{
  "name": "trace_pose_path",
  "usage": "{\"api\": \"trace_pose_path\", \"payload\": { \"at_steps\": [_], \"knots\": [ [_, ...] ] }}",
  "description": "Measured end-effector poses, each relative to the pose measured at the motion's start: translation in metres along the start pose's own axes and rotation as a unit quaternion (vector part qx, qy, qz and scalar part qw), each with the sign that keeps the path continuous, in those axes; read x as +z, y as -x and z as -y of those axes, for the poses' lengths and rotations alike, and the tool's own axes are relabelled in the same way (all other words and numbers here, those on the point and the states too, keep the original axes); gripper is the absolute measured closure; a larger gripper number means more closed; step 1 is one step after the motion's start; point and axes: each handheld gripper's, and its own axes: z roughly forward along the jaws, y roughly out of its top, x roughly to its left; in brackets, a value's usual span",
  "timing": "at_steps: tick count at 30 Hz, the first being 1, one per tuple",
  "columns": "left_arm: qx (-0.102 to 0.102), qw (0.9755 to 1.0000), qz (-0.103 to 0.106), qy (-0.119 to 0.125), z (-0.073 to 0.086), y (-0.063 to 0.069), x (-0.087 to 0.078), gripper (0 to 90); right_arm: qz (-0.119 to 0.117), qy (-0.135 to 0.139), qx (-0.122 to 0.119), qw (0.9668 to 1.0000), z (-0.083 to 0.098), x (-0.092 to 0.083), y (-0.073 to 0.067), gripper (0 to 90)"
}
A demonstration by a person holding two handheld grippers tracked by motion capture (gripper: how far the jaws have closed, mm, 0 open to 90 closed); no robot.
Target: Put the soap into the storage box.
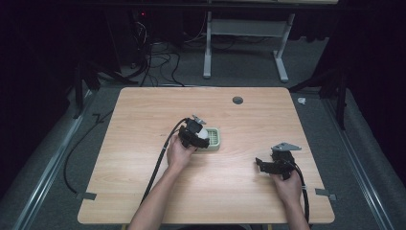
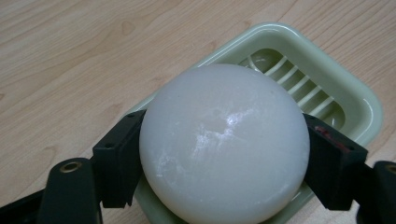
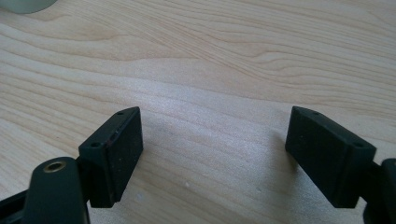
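Item 1. Left claw [image 2: 224,154]: jaws spread wide, one flat pad on each side of a white round soap bar [image 2: 224,147], both pads touching it. Grip looks firm; bar sits squarely betw. the pads, domed face toward the camera. In high view the left claw [image 1: 194,133] is at centre of the surface, person's left hand [image 1: 179,153] behind it.

Item 2. Soap bar: white, smooth, round, w/ faint scuffs on the face. Held over the near end of the soap dish [image 2: 336,88]; whether it hangs clear or rests on the dish, cannot tell, as its underside is hidden.

Item 3. Soap dish: pale green, rectangular, rounded corners, ribbed floor. Lies directly beneath and beyond the bar along the left claw's line of sight; long axis runs away from the claw at a slant. In high view the soap dish [image 1: 215,139] is just right of the left claw.

Item 4. Right claw [image 3: 219,158]: jaws wide apart, nothing betw. them, bare wood below. In high view the right claw [image 1: 273,165] is low at the right side, well apart from the dish, so left hand is far nearer.

Item 5. Surface [image 1: 143,191]: light wood top.

Judgement: likely next is either lowering the bar into the dish or lifting it clear; either way the move is vertical, bar and dish ribs being in line already.
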Motion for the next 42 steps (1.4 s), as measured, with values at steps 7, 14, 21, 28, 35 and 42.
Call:
{"api": "trace_pose_path", "payload": {
  "at_steps": [7,14,21,28,35,42],
  "knots": [
    [-0.015,0.9991,0.01,0.039,-0.005,-0.004,-0.013,23.8,0.001,0.0,-0.001,1.0,0.0,0.0,0.0,19.8],
    [-0.016,0.9986,0.007,0.05,-0.006,-0.007,-0.025,22.8,0.001,0.0,0.0,1.0,0.0,0.0,0.0,19.8],
    [-0.018,0.998,0.008,0.06,-0.005,-0.01,-0.036,22.7,0.001,0.0,-0.001,1.0,0.0,0.0,0.0,19.8],
    [-0.019,0.9978,0.007,0.063,-0.003,-0.014,-0.047,22.6,0.001,0.0,0.0,1.0,0.0,0.0,0.0,19.8],
    [-0.023,0.9973,0.006,0.07,0.003,-0.016,-0.056,22.6,0.001,0.0,0.0,1.0,0.0,0.0,0.0,19.8],
    [-0.03,0.9967,0.001,0.075,0.009,-0.021,-0.062,22.6,0.002,0.0,0.0,1.0,0.0,0.0,0.0,19.8]
  ]
}}
